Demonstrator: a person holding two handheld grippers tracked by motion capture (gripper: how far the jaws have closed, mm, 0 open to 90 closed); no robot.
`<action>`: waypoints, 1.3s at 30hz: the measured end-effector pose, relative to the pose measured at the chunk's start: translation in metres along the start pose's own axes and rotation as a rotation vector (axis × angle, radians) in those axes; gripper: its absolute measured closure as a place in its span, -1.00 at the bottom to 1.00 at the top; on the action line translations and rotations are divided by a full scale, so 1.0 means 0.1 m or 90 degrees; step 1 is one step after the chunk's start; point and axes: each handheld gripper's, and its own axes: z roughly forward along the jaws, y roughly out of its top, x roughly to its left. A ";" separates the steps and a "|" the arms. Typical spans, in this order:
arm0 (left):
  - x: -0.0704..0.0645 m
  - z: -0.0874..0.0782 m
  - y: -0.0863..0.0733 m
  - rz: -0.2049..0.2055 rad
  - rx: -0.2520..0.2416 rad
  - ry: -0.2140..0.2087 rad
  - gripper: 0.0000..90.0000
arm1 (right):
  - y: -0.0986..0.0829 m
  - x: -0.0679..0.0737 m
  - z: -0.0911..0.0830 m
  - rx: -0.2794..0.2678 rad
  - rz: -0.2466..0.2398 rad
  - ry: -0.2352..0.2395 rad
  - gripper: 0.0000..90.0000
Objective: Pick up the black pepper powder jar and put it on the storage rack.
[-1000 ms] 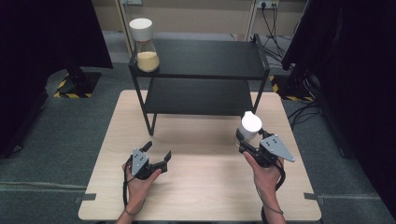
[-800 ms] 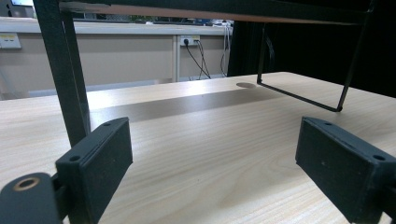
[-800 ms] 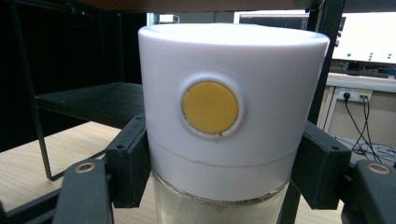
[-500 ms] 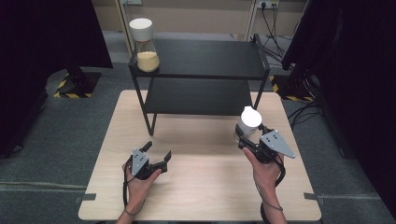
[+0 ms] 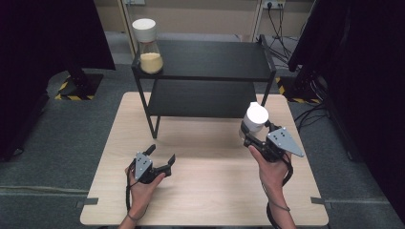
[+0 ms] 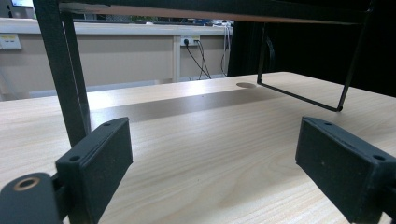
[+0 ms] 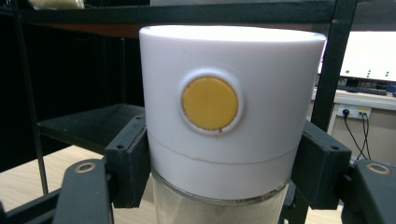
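Observation:
A white-lidded jar (image 5: pixel 253 119) is held off the wooden table (image 5: pixel 205 191) at the right, in front of the black shelf unit (image 5: pixel 205 71). My right gripper (image 5: pixel 249 135) is shut on it just below the lid. In the right gripper view the jar (image 7: pixel 229 121) shows a yellow disc on its white lid, pinched between both jaws, with pale contents in the glass below. A second jar (image 5: pixel 147 45) with a white lid and yellow grains stands on the shelf's top left corner. My left gripper (image 5: pixel 161 155) rests low over the table at the left, open and holding nothing (image 6: pixel 210 163).
The shelf's front left leg (image 6: pixel 65 70) stands close ahead of my left gripper. Its lower shelf board (image 5: pixel 200 98) is bare. Dark curtains and cables line the floor around the table.
My right gripper has carried the white-lidded jar slightly up and left toward the shelf. The left gripper has stayed still.

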 end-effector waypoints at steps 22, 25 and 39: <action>0.00 0.00 0.01 -0.001 0.002 0.000 -0.77 | 0.17 0.00 0.09 -0.020 0.000 -0.001 -0.32; 0.00 0.00 0.00 0.000 0.001 0.000 -0.77 | 0.19 0.00 0.10 -0.022 0.000 -0.001 -0.32; 0.00 0.00 0.01 0.001 0.002 0.000 -0.77 | 0.28 -0.01 0.14 -0.033 0.000 -0.003 -0.32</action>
